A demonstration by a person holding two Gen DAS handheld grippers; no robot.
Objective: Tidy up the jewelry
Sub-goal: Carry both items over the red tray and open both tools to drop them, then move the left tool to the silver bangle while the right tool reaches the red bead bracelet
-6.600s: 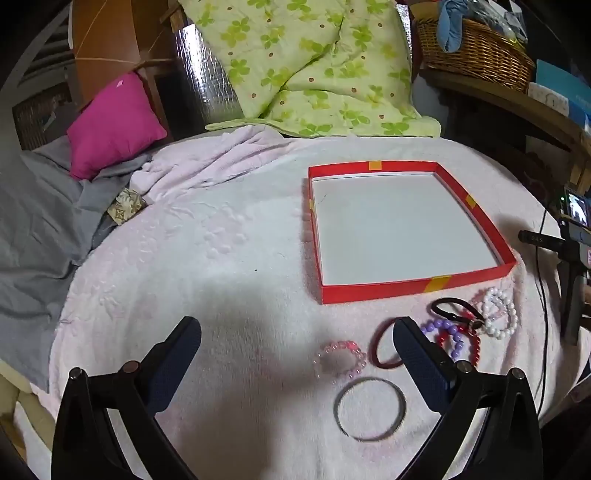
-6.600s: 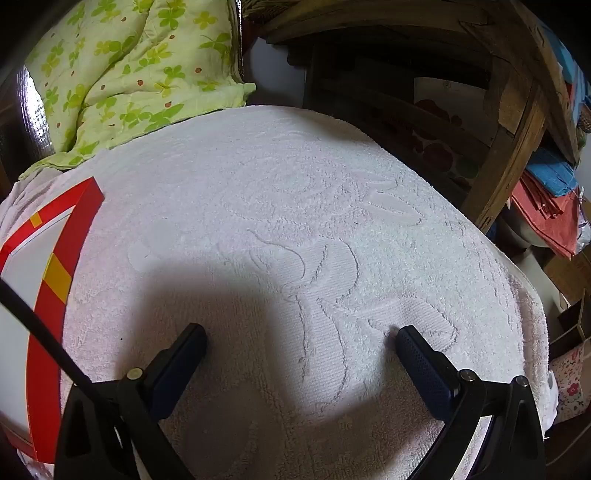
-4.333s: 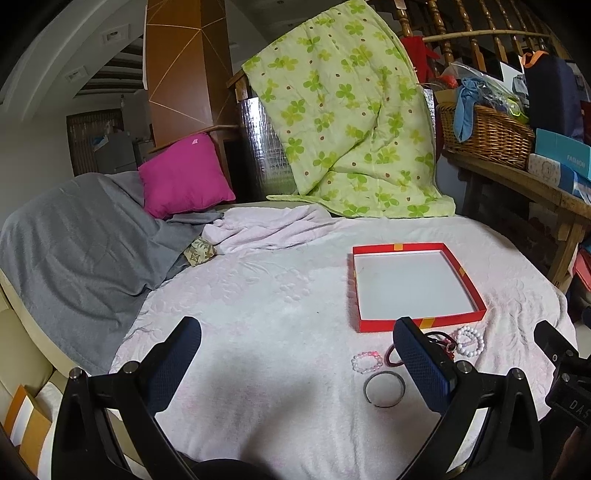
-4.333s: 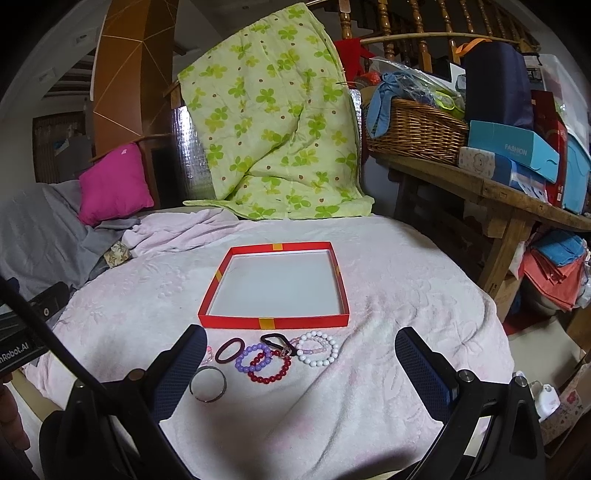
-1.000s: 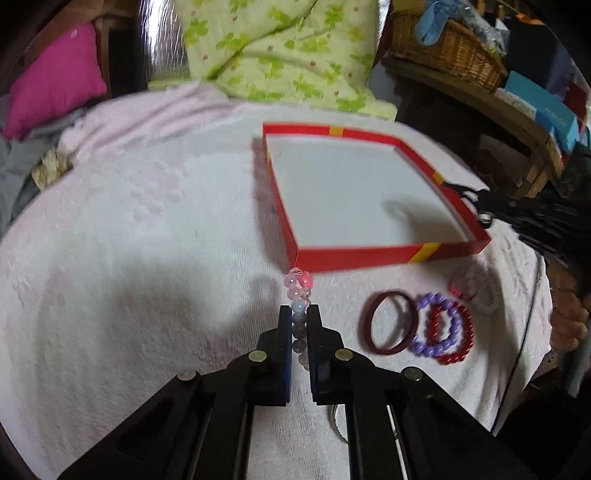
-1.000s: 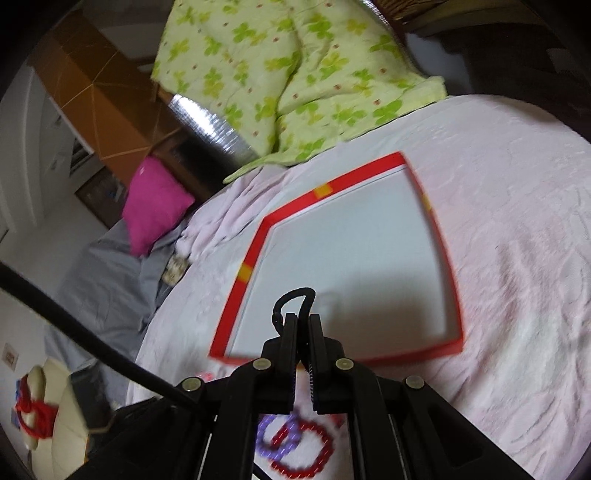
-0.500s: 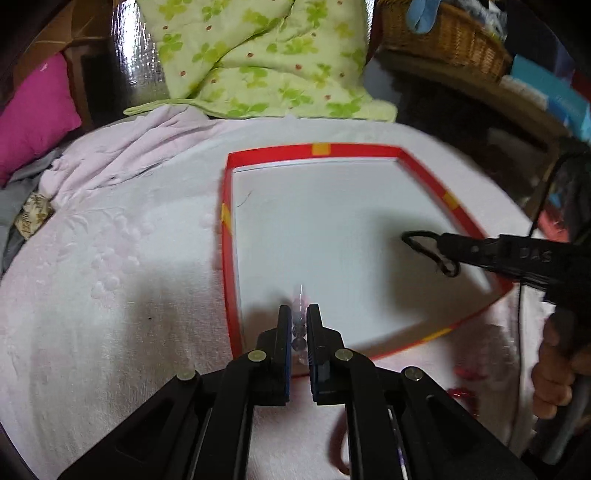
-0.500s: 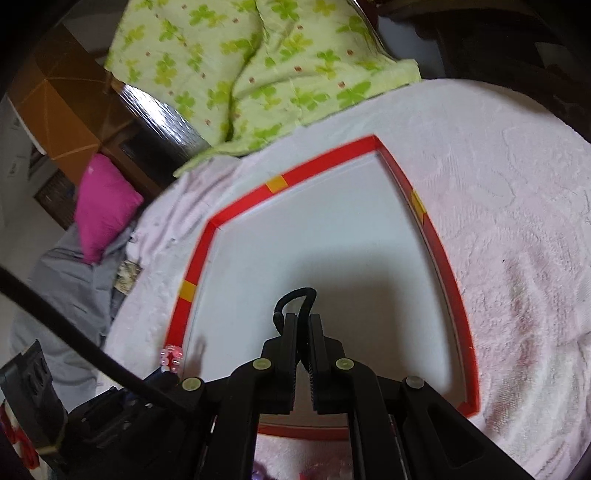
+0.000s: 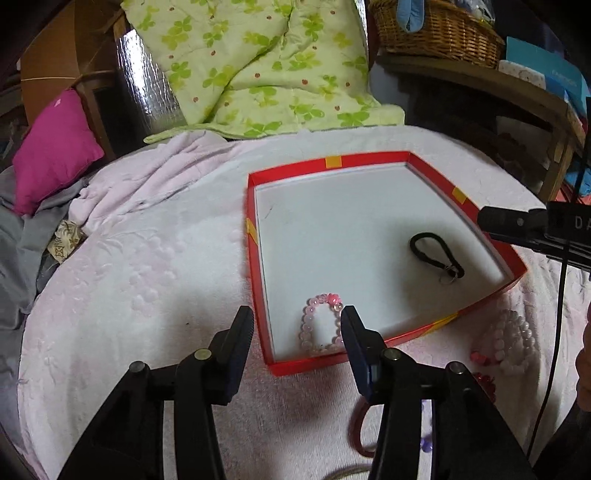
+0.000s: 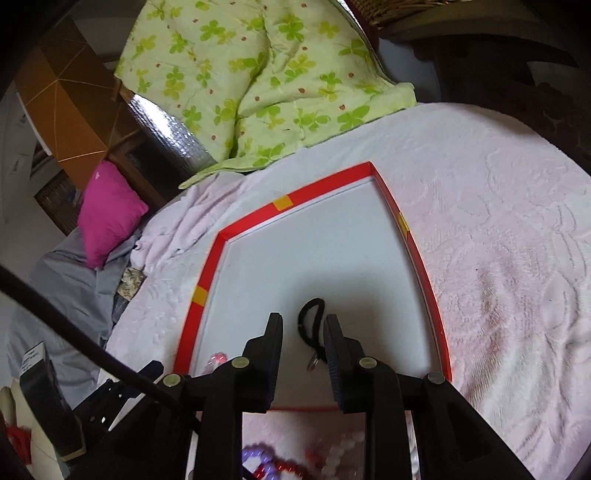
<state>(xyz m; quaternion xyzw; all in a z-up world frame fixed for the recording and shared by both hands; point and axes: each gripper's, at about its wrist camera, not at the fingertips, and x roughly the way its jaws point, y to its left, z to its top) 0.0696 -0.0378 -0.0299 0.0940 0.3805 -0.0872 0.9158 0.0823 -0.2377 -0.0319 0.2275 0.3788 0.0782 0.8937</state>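
A red tray (image 9: 369, 159) with a white floor lies on the pink towel. In the left wrist view a pink bead bracelet (image 9: 320, 325) rests flat on the tray floor near its front left corner. My left gripper (image 9: 297, 326) hovers over it with jaws opening, pads clear of the beads. A black hair tie (image 9: 436, 255) lies further right in the tray. In the right wrist view that hair tie (image 10: 311, 322) lies on the tray (image 10: 321, 184) floor between the fingers of my right gripper (image 10: 303, 330). Its jaws are opening too and do not press on the tie.
Outside the tray's front edge lie a dark red bangle (image 9: 357, 428), a pale bead bracelet (image 9: 513, 343) and purple beads (image 10: 258, 458). A green quilt (image 9: 258, 62), a magenta cushion (image 9: 51, 147) and a wicker basket (image 9: 436, 29) sit behind. The towel (image 10: 498, 258) stretches right.
Both grippers were shut, the left on the pink bracelet and the right on the black hair tie. Both have opened, and the two pieces now lie on the tray floor.
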